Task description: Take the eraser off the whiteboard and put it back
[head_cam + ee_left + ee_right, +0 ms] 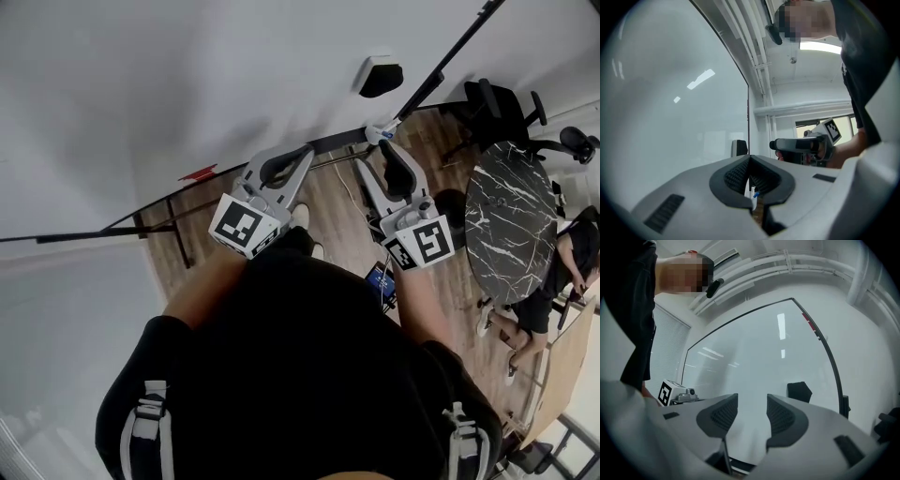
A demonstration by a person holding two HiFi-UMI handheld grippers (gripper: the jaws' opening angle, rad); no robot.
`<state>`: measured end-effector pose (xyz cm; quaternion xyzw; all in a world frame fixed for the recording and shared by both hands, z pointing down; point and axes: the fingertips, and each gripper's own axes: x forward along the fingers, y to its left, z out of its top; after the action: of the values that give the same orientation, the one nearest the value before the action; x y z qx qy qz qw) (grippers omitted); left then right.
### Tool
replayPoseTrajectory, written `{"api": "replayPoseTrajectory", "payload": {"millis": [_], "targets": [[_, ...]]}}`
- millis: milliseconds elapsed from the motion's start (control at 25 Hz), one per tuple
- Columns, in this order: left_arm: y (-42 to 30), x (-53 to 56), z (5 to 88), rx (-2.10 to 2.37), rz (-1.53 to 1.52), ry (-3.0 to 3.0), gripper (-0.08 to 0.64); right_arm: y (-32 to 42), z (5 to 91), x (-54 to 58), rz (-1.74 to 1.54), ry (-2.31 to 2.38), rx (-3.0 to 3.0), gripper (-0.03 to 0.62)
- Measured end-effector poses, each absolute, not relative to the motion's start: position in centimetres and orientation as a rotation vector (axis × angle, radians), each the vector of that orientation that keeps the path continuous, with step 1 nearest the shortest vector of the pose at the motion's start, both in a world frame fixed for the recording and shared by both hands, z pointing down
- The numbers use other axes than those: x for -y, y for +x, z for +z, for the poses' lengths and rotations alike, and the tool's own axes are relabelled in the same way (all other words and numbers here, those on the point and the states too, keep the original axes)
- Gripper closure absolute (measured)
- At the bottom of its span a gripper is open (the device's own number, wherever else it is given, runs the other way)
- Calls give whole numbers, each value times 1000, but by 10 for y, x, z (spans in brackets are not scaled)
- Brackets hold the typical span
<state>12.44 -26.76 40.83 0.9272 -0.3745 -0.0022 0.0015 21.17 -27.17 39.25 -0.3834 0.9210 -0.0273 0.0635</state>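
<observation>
- Black eraser [380, 75] sits on whiteboard [187, 75], 12 o'clock of right gripper [398, 159]; probably light and rigid, so grip its side edges.
- Right gripper jaws apart, empty; left gripper [286, 169] closed, empty.

The whiteboard [141, 94] was shown white with a black frame, the eraser [380, 77] black, the floor [328, 202] brown and wood-grained, the round table [511, 216] black, veined white.

Glossy smooth whiteboard [187, 84], wood-plank floor [328, 199], polished marble-look tabletop [511, 225].
</observation>
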Motion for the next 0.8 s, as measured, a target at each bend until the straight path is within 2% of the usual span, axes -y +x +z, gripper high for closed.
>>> {"api": "replayPoseTrajectory", "payload": {"millis": [160, 280, 640, 800], "targets": [[113, 243, 403, 1227, 7, 2921, 557, 198, 395, 248, -89, -1113, -2833, 492], [102, 229, 403, 1273, 41, 2928, 557, 185, 399, 233, -80, -1082, -2869, 529], [66, 209, 399, 1322, 74, 2895, 557, 149, 396, 214, -101, -1033, -2933, 598], [52, 208, 394, 1283, 56, 2900, 557, 133, 391, 211, -69, -1051, -2950, 600]]}}
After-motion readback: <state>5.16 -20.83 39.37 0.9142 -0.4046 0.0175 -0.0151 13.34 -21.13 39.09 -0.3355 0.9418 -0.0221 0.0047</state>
